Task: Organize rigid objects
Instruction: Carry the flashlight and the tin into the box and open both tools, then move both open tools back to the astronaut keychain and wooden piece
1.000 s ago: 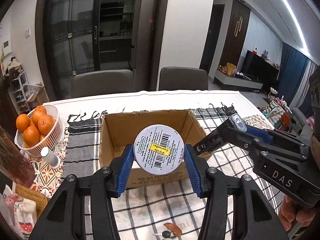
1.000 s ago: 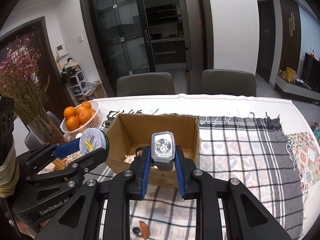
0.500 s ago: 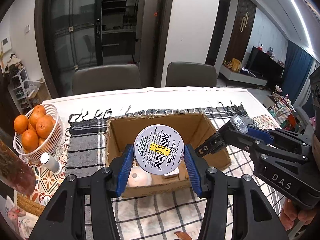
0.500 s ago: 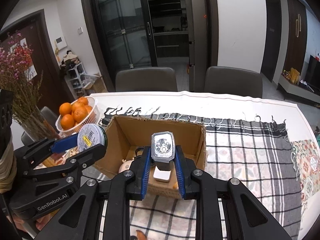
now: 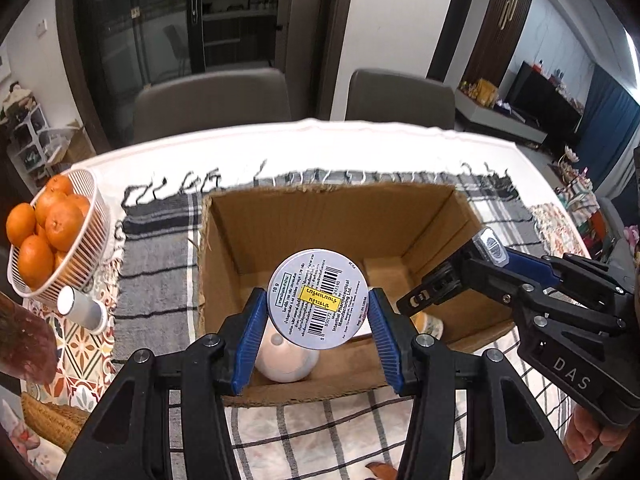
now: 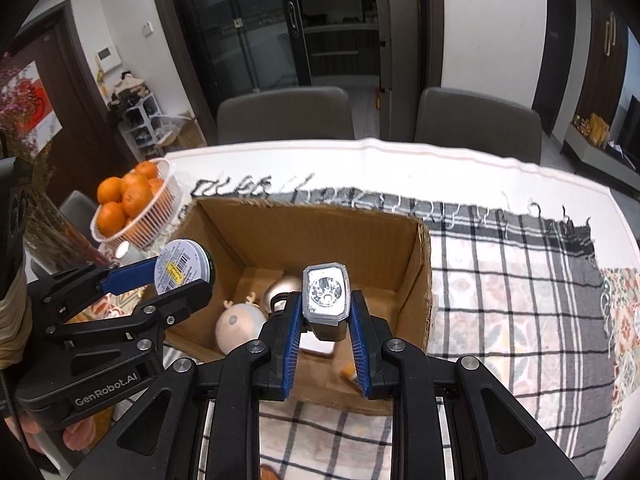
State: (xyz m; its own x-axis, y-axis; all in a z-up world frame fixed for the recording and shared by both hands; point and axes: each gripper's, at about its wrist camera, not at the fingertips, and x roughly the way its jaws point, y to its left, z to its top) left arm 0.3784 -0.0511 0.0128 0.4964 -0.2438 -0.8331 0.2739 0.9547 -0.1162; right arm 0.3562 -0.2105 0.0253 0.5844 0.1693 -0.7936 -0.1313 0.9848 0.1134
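Tongs first: your left gripper [image 5: 318, 322] clamps a round tin [image 5: 317, 298], label up, at frame centre above the cardboard box [image 5: 320, 216]. Your right gripper [image 6: 326, 330] pinches a small flashlight [image 6: 326, 300] narrowly, low-centre, over the box's near wall, above a pale round toy [image 6: 240, 326].

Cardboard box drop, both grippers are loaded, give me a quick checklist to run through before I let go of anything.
1. Left gripper clamped on round tin: ok.
2. Right gripper clamped on small flashlight: ok.
3. Cardboard box open at top: ok.
4. Both items over the box opening: ok, as far as the wrist views show.
5. Free floor under the tin: not ok, white round toy lies right there.
6. Grippers apart from each other: ok.
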